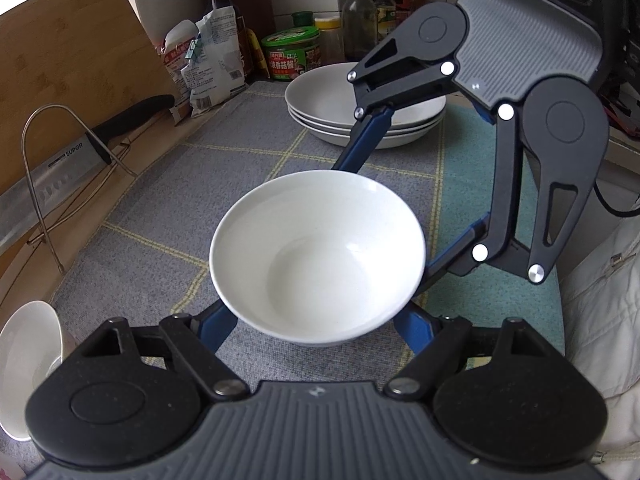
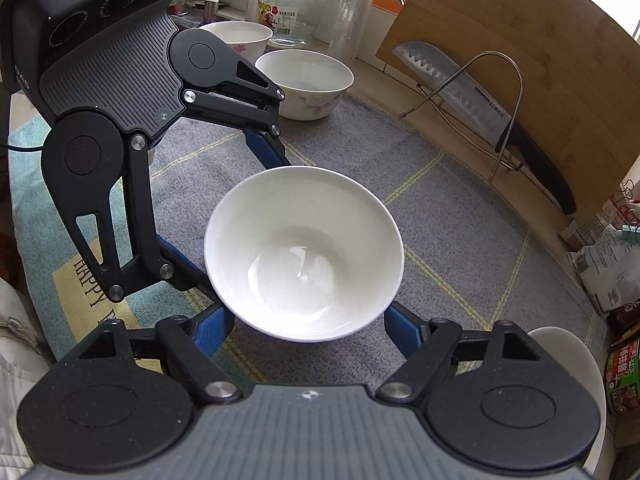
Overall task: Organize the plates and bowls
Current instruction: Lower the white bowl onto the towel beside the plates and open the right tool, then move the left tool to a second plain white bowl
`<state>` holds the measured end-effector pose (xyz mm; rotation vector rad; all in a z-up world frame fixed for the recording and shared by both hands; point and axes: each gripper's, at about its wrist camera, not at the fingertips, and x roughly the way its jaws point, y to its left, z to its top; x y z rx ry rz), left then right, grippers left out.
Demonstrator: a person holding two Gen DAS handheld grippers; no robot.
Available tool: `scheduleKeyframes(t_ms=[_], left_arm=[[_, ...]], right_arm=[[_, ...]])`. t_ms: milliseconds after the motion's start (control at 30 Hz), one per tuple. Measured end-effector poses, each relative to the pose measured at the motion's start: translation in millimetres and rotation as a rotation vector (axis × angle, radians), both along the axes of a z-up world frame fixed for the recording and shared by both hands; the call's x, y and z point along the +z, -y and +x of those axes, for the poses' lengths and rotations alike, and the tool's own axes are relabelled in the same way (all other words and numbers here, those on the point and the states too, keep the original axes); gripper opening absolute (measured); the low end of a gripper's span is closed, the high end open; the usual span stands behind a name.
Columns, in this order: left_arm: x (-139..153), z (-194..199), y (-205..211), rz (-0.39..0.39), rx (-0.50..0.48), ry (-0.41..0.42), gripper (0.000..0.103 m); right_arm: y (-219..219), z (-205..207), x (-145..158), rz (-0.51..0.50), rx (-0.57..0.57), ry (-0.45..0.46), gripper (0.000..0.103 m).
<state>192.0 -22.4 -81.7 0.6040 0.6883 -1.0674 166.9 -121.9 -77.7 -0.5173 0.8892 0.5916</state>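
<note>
left gripper (image 1: 316,320) nearest the lens in the left wrist view, blue fingers (image 1: 216,328) set at a middling spread on either side of the plain white bowl (image 1: 316,256), tips lost under its rim, so cannot tell whether pressing on the wall or only bracketing it. bowl upright, dead ahead along the fingers, above the grey checked mat (image 1: 160,208). right gripper (image 1: 396,208) reaching in from the upper right across the same bowl, one finger behind the far rim, the other at the right flank. stack of shallow plates (image 1: 320,96) further back on the mat, well apart from the bowl. seen from the right wrist: own blue fingers likewise at a medium spread, straddling the bowl low on both sides, tips hidden again, so grip not readable there either. bowl centred between them, round, with no long axis to line up. left gripper entering from the upper left, at right angles to the right pair. two flowered bowls (image 2: 304,80) beyond, probably where it nests. both hands equally near; any carry likely needs them moving together.
</note>
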Motion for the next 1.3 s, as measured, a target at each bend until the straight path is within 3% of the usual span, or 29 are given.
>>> scheduleKeyframes(t_ms=[200, 267, 333, 533, 967, 1300], left_arm=[[-2, 2, 0, -0.007, 0.016, -0.01, 0.084], [-3, 3, -1, -0.011, 0.023, -0.022, 0.087], [-2, 2, -3, -0.024, 0.037, -0.018, 0.095], [5, -3, -18, -0.061, 0.097, -0.041, 0.101], [23, -17, -75, -0.125, 0.404, -0.03, 0.101], [27, -15, -131, -0.122, 0.545, -0.025, 0.101]], right_arm=[[2, 3, -2, 0.009, -0.013, 0.002, 0.086], [2, 2, -2, 0.012, -0.016, 0.005, 0.091], [4, 2, -1, 0.026, -0.023, 0.012, 0.103], [9, -1, 7, 0.063, -0.058, -0.003, 0.103], [-12, 1, 33, 0.128, -0.16, 0.056, 0.103], [-65, 12, 33, 0.119, -0.215, 0.098, 0.103]])
